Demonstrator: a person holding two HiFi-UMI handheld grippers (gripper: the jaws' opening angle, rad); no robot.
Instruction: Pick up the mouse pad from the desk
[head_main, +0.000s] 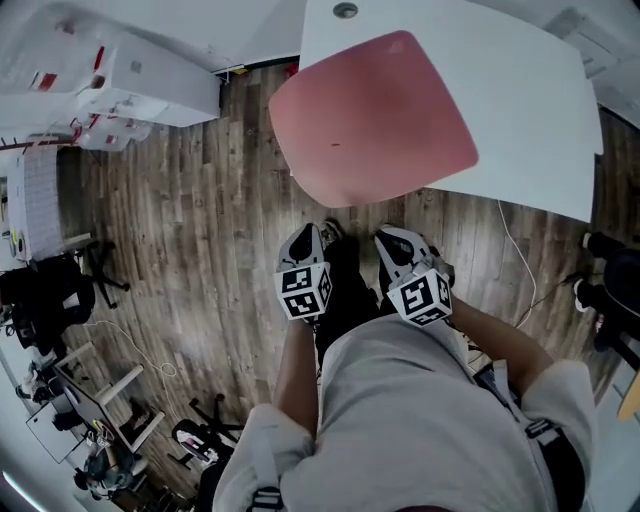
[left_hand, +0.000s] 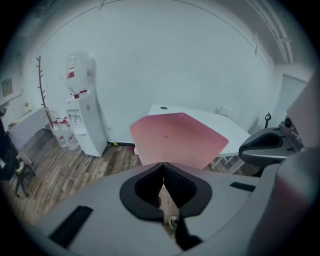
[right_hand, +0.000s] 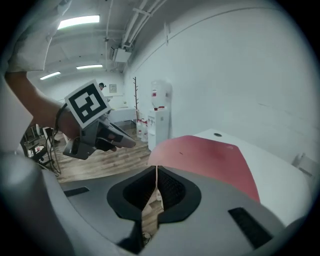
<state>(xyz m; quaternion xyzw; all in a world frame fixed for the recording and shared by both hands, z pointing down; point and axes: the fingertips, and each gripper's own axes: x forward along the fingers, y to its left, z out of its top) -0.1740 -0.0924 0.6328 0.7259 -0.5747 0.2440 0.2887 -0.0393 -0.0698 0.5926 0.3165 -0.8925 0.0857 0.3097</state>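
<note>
A large pink mouse pad (head_main: 375, 115) lies flat on the white desk (head_main: 530, 120), and its near edge hangs out past the desk's edge over the floor. Both grippers are held close to the person's body, short of the desk and apart from the pad. The left gripper (head_main: 308, 238) is shut and empty, and the pad (left_hand: 177, 137) lies ahead of its closed jaws (left_hand: 163, 166). Beside it the right gripper (head_main: 392, 240) is also shut with nothing in it. In its own view the pad (right_hand: 210, 155) lies beyond its jaws (right_hand: 157, 170), with the left gripper (right_hand: 95, 129) off to the left.
Wooden floor (head_main: 200, 230) spreads below the grippers. A white water dispenser (left_hand: 85, 122) with spare bottles stands by the wall, left of the desk. Office chairs and cables (head_main: 60, 290) crowd the left side. A white cable (head_main: 520, 260) trails on the floor at right.
</note>
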